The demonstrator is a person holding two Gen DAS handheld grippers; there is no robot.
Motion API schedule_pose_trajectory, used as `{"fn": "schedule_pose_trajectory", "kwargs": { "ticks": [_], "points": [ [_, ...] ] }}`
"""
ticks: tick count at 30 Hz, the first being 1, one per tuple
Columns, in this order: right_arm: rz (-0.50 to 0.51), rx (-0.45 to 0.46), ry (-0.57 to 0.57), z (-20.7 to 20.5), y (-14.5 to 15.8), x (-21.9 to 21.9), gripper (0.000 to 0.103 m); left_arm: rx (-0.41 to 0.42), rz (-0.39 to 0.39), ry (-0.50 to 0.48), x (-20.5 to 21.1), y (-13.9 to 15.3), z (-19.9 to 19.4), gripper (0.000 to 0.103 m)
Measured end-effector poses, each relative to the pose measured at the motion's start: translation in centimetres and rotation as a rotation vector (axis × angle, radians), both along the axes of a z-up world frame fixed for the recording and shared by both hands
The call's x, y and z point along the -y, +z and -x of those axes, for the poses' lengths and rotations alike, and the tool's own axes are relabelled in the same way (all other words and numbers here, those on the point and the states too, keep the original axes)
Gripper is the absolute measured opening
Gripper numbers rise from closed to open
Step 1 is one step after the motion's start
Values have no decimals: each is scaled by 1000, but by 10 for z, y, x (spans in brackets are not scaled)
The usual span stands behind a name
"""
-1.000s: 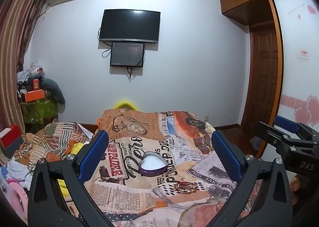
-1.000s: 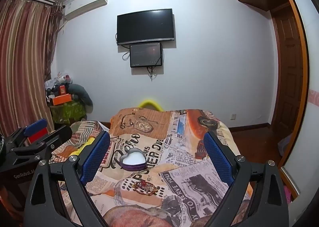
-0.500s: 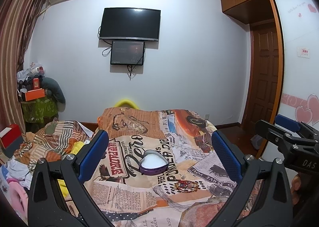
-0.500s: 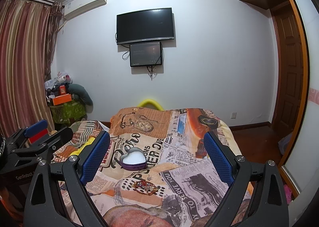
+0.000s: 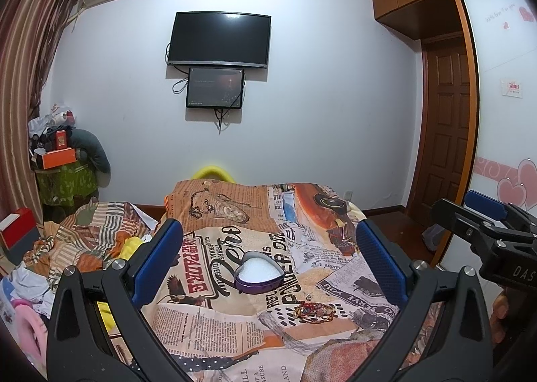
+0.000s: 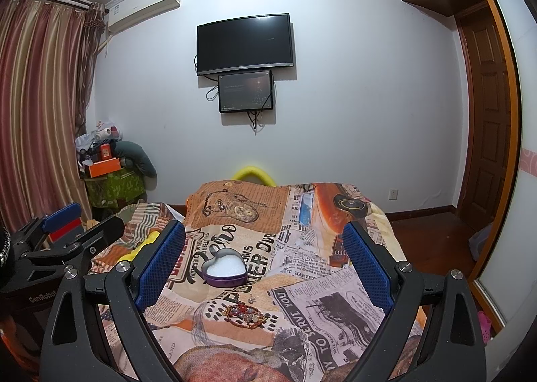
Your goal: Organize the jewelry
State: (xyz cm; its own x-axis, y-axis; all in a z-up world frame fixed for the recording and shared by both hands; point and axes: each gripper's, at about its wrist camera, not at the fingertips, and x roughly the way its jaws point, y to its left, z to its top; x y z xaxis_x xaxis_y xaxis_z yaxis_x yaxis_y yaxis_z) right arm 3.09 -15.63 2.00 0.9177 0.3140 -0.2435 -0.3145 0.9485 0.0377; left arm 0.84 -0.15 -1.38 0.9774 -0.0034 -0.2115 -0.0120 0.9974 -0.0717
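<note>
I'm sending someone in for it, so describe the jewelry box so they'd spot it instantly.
Look at the bed under the wall TV. Mid-quilt sits the jewelry box, heart-shaped, purple-sided, with white lining, unlike the flat red-and-gold jewelry lying nearer.

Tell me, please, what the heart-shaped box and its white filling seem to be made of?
Heart-shaped box: probably thin metal, since the purple wall looks smooth and glossy, with a pale shiny rim. White filling: likely foam or padding, because it looks matte and slightly grainy. Neither is certain.

My claw (image 5: 268,257) is matt black plastic with rough blue pads (image 5: 157,261). Beyond it, a glossy purple box (image 5: 259,276) holds white foam on printed cloth (image 5: 208,315).
</note>
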Motion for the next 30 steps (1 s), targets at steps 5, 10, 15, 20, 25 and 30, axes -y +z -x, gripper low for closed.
{"fn": "schedule_pose_trajectory", "kwargs": {
  "ticks": [5, 10, 15, 20, 25, 30],
  "points": [
    [1, 1, 0, 0, -2, 0, 94, -1, 1, -1, 0, 0, 0, 103],
    [2, 2, -2, 0, -4, 0, 94, -8, 5, -2, -1, -3, 1, 103],
    [1, -1, 0, 0, -2, 0, 94, -17, 8, -2, -1, -1, -2, 103],
    [1, -6, 0, -1, -4, 0, 94, -19, 12, -3, -1, -1, -3, 103],
    [4, -14, 0, -5, -6, 1, 94, -31, 13, -3, 0, -2, -7, 103],
    [3, -35, -3, -12, -10, 3, 94, -47, 16, -3, -2, -5, -16, 103]
  ]
}}
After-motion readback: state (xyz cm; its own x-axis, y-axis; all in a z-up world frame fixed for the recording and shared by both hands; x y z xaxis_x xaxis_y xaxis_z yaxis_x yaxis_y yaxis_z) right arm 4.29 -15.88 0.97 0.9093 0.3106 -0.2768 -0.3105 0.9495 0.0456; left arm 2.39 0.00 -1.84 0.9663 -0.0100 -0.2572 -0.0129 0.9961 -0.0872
